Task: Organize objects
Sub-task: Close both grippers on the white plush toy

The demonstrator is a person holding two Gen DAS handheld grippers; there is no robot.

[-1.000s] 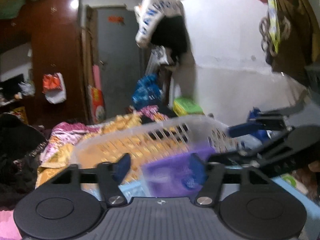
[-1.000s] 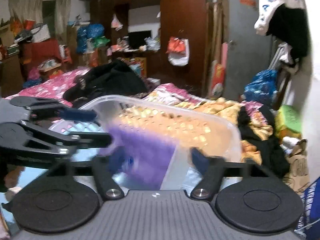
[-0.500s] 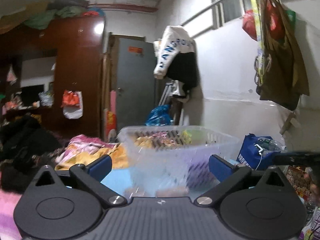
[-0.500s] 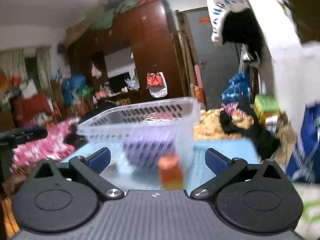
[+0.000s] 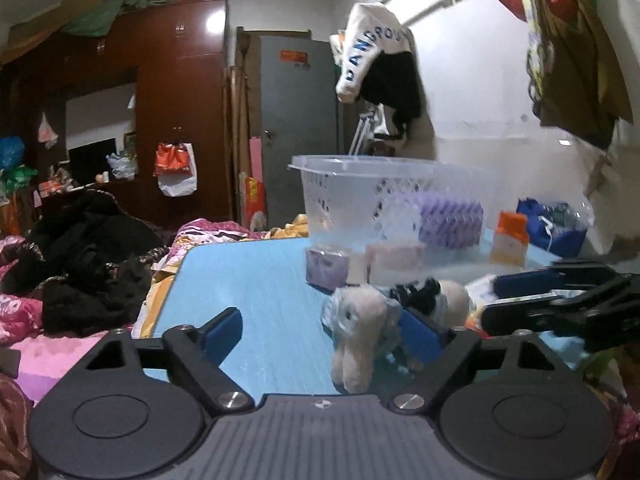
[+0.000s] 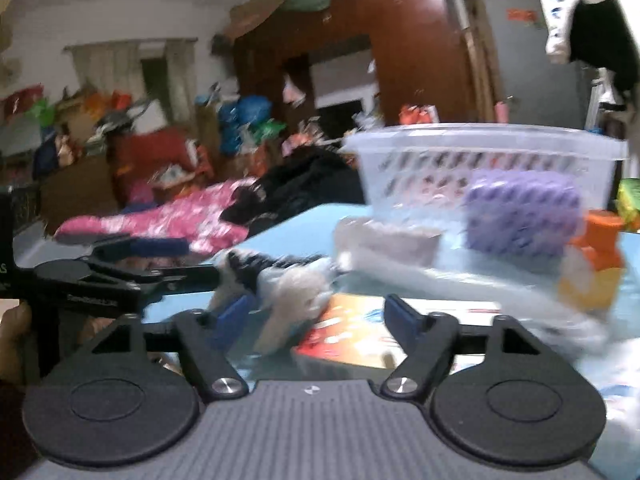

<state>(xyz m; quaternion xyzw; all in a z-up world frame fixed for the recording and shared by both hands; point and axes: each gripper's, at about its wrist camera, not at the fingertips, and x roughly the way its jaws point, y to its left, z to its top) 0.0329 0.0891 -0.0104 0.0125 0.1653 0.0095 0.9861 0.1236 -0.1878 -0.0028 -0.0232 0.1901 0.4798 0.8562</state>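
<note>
Plush toy: a small grey-and-cream stuffed animal with black patches is lying on the light blue counter, long axis running across the left wrist view, pale blue-grey face with one dark eye turned toward that camera, cream limbs dangling at the counter's near edge. In the right wrist view it is blurred.

Left gripper: jaws are standing spread and have just been closing; the plush toy is sitting between them, against the right blue pad, with the left pad clear of it.

Right gripper: jaws are standing apart and have just been closing; the toy's blurred limbs are lying by the left pad, contact unclear.

Basket: a translucent slotted plastic basket is standing upright farther back on the counter, holding a purple block.

Other items: a lilac box and a pale pink box are sitting in front of the basket; an orange-capped bottle is standing to the right; a red-and-white printed packet is lying flat, print unreadable.

Writing: white hanging garment is showing blue letters "DANGROU".
</note>
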